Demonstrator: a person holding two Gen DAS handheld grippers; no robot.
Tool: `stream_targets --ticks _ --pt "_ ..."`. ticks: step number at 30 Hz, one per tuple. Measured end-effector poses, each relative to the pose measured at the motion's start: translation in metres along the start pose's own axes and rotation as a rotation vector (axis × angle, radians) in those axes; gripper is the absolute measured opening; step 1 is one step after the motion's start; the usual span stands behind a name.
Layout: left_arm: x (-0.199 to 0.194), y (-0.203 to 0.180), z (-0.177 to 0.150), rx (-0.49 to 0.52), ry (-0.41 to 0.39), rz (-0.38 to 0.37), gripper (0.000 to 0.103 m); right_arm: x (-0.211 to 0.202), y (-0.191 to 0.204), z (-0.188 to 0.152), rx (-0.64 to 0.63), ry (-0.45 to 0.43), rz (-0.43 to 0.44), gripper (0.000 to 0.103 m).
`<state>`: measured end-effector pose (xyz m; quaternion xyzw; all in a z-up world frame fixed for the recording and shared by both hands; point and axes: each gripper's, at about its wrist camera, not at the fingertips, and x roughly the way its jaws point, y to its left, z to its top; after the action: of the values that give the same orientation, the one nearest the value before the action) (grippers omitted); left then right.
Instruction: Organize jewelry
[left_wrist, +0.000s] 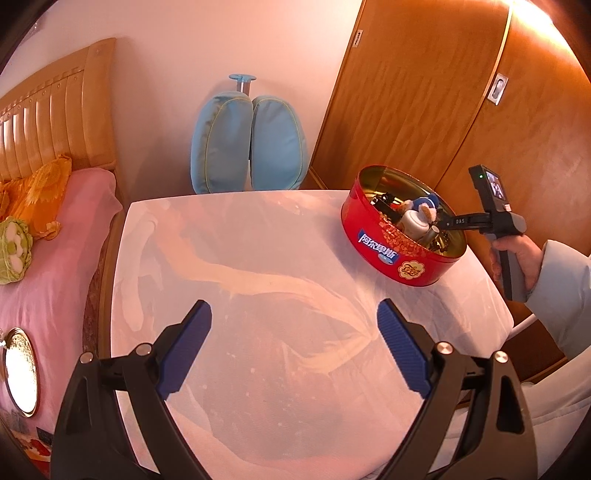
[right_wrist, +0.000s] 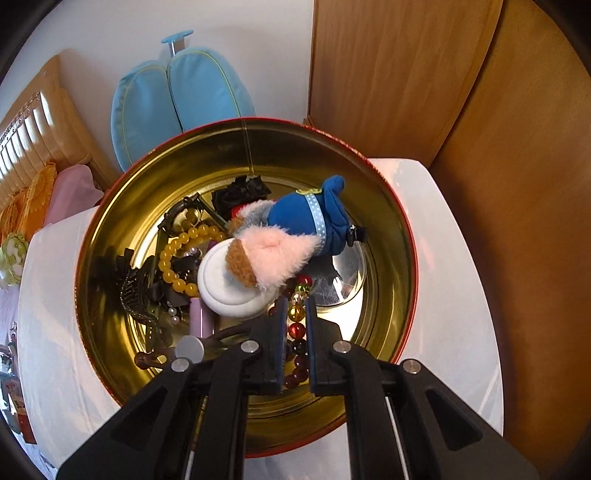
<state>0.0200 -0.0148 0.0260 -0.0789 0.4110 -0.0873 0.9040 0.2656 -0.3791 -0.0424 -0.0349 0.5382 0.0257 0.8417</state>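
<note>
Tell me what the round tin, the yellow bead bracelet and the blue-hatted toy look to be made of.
Round tin: thin metal, by its mirror-like gold lining and red printed outside. Yellow bead bracelet: glossy translucent beads, perhaps resin or glass. Blue-hatted toy: plush fabric, fuzzy pile.

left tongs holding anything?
No, the left tongs stand wide open over the bare white tabletop, away from the red tin.

White wall (left_wrist: 166, 55) behind; wood wardrobe (left_wrist: 424, 92) right. Bed, pink sheet (left_wrist: 48, 266), slatted headboard (left_wrist: 48, 107) left. Blue cushion (left_wrist: 247, 144) against wall. White-covered table (left_wrist: 258, 258). Warm light.
</note>
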Motion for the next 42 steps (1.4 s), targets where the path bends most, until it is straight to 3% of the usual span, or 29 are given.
stream_targets --ticks 1,3,5,6,11,18,25,29,34,42 --pt "0.001 0.0 -0.001 -0.002 0.002 -0.001 0.089 0.002 -0.001 0.0 0.003 0.005 -0.005 0.011" --pt "0.003 0.0 -0.001 -0.005 0.006 0.0 0.089 0.002 -0.003 -0.001 0.015 0.01 0.003 0.028" --pt "0.004 0.0 -0.001 -0.007 0.008 0.001 0.089 -0.004 -0.006 0.0 0.035 0.002 -0.011 0.094" --pt "0.005 -0.001 -0.001 -0.008 0.009 0.0 0.089 -0.01 -0.007 -0.001 0.04 -0.024 -0.015 0.097" --pt "0.008 -0.005 0.003 0.001 0.009 -0.01 0.089 -0.042 -0.001 -0.003 0.005 -0.103 -0.056 0.097" --pt "0.022 -0.018 0.015 0.048 0.018 0.008 0.089 -0.09 0.036 -0.041 -0.071 -0.184 0.045 0.097" --pt "0.036 -0.055 0.037 0.148 -0.014 -0.045 0.089 -0.113 0.074 -0.086 -0.148 -0.169 0.113 0.097" --pt "0.042 -0.082 0.049 0.186 -0.029 -0.132 0.089 -0.127 0.085 -0.106 -0.181 -0.185 0.097 0.097" --pt "0.058 -0.128 0.065 0.245 -0.03 -0.153 0.089 -0.133 0.078 -0.123 -0.198 -0.203 0.044 0.097" --pt "0.094 -0.184 0.08 0.317 0.008 -0.055 0.089 -0.125 0.025 -0.133 -0.092 -0.187 0.016 0.097"
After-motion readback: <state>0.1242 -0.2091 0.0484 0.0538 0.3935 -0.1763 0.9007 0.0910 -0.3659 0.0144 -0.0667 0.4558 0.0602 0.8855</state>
